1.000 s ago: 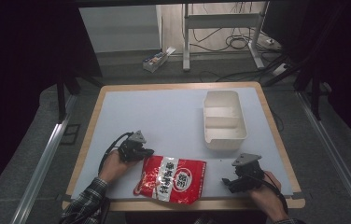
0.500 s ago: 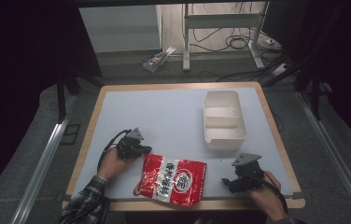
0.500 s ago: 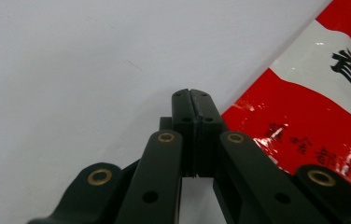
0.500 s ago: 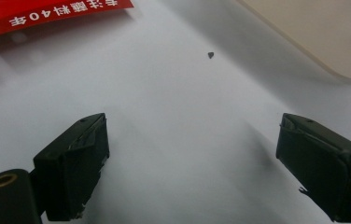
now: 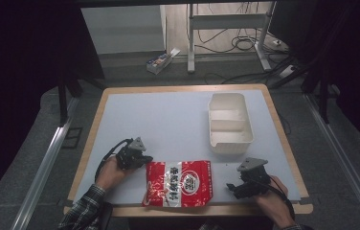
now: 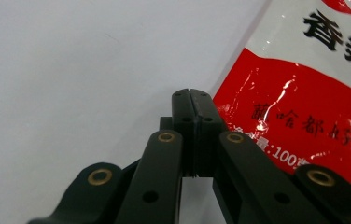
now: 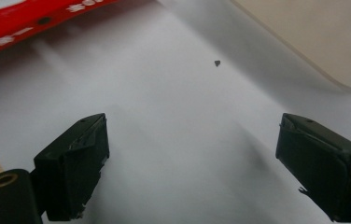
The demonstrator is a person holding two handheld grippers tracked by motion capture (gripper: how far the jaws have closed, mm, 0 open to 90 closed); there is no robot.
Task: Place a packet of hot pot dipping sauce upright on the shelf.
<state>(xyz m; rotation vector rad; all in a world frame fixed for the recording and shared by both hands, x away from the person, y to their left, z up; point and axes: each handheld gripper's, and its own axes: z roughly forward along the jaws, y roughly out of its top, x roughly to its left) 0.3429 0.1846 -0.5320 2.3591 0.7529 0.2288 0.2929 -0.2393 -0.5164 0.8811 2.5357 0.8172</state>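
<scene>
Packet [image 5: 180, 183]: red and white, flat on the counter's near edge, between the two tools.
Writing: black Chinese characters on white, smaller ones on red; "100" legible in the left gripper view.
Left tool [image 5: 142, 158]: jaws closed together, empty, tip just beside the packet's left top corner.
Right tool [image 5: 230, 188]: jaws wide apart, empty, resting near the packet's right side.
Counter [image 5: 168, 120]: pale grey top, wooden rim.
Box [image 5: 229, 122]: white, two compartments, far right.
Room: dark, grey floor, cables behind.

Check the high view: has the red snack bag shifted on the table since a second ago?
No. The red snack bag lies at the same spot by the table's near edge, equally far from the white divided box.
</scene>
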